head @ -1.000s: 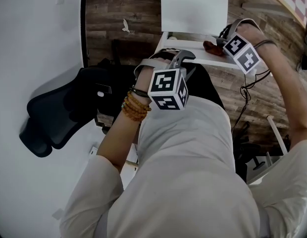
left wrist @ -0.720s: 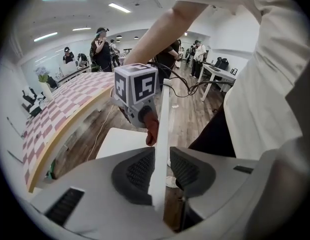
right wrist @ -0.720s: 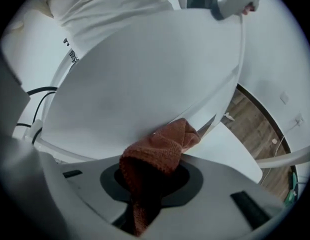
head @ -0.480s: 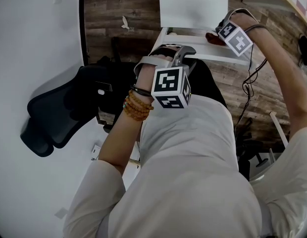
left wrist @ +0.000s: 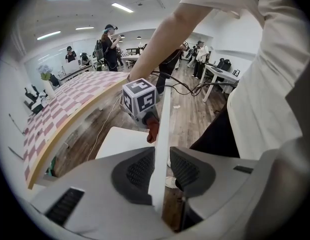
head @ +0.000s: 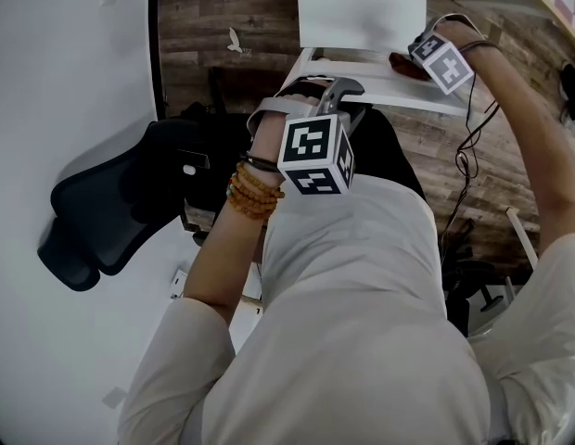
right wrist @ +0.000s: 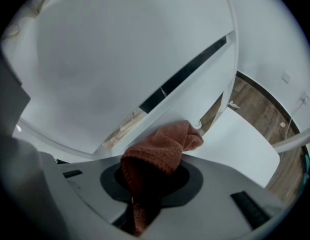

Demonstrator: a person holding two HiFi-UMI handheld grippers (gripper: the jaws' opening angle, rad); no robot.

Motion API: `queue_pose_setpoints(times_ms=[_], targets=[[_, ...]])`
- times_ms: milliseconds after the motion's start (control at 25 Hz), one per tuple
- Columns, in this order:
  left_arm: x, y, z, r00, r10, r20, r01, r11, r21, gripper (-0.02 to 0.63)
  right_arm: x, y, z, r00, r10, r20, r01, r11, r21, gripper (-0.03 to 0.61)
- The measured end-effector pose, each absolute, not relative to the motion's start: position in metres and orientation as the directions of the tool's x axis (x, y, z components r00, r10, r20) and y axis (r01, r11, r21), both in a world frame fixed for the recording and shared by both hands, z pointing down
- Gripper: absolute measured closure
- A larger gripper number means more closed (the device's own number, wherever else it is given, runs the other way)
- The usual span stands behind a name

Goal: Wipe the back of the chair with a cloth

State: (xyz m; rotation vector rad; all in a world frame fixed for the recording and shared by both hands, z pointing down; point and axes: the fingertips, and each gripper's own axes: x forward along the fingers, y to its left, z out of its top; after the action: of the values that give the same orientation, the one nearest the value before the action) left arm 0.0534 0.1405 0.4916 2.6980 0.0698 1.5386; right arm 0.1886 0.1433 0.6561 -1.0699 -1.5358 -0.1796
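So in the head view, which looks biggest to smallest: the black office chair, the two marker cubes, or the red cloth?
1. black office chair
2. left cube
3. right cube, though it sits farther from the camera, so the two cubes may really match
4. cloth, only a small red bit showing

1. The chair (head: 362, 7) is white, with its flat seat on the far side. Its thin back (left wrist: 161, 129) stands upright, gripped between the left gripper's (left wrist: 160, 171) jaws.
2. The cloth (right wrist: 162, 151) is rust-brown knit, bunched and pinched in the right gripper (right wrist: 154, 180). Its free end lies against the chair back, far right.
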Motion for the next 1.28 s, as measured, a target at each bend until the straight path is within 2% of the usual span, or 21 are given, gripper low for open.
queue_pose_setpoints(times_ms=[800,1280], targets=[[0.055,0.142,0.491,0.489,0.084,0.868,0.047,-0.996,0.07,0.492,0.185,0.149,0.51,0.013,0.41,0.912,0.808,0.533,-0.251,0.479],[0.053,0.141,0.489,0.501,0.078,0.862,0.018,-0.997,0.079,0.492,0.2,0.147,0.547,0.08,0.421,0.903,0.797,0.517,-0.312,0.479]])
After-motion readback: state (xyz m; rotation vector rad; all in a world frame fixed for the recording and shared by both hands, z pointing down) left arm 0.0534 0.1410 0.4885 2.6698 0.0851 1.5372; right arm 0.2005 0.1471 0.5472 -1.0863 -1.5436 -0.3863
